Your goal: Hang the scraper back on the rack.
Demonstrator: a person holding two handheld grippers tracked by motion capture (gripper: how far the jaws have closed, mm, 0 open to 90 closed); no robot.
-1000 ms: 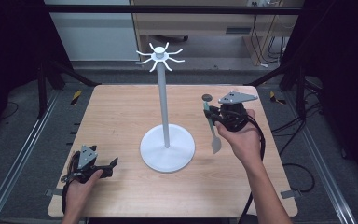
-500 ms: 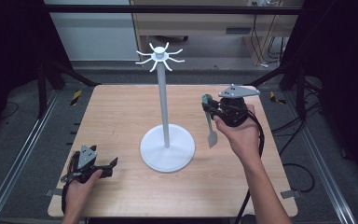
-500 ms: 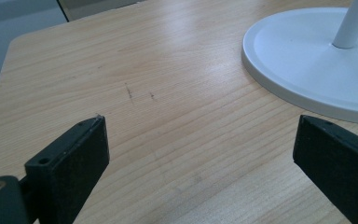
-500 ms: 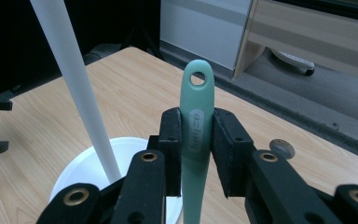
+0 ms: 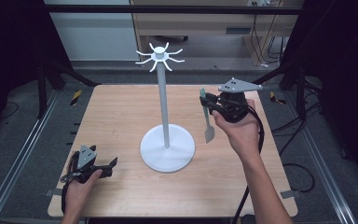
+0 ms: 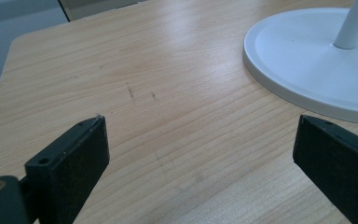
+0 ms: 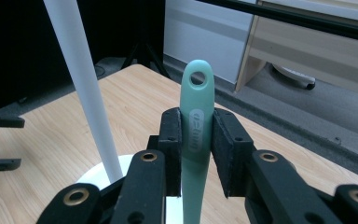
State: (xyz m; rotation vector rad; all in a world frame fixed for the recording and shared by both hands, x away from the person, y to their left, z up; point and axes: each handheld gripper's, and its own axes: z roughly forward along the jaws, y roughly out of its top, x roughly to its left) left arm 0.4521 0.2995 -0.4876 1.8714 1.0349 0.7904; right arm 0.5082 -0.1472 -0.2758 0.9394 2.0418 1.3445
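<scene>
A white stand (image 5: 166,112) with a round base (image 6: 307,65) and short hook arms at its top rises from the middle of the wooden table (image 5: 116,116). To its right, my right gripper (image 5: 207,103) hangs above the table, shut on the handle of a pale green spatula (image 5: 208,122) whose blade points down. The spatula handle (image 7: 196,126) stands upright between the pads, its hanging hole above them, and the stand's pole (image 7: 81,88) is to its left. My left gripper (image 5: 108,167) rests near the table's front left corner, its jaws wide open over bare wood (image 6: 168,140).
Black frame rails run along both sides of the table, and a cable trails from the right gripper off the right edge. A light cabinet (image 5: 200,23) stands behind the table. The stand's base takes up the table's centre.
My right gripper has risen with the spatula, staying right of the stand. The left gripper has not moved.
</scene>
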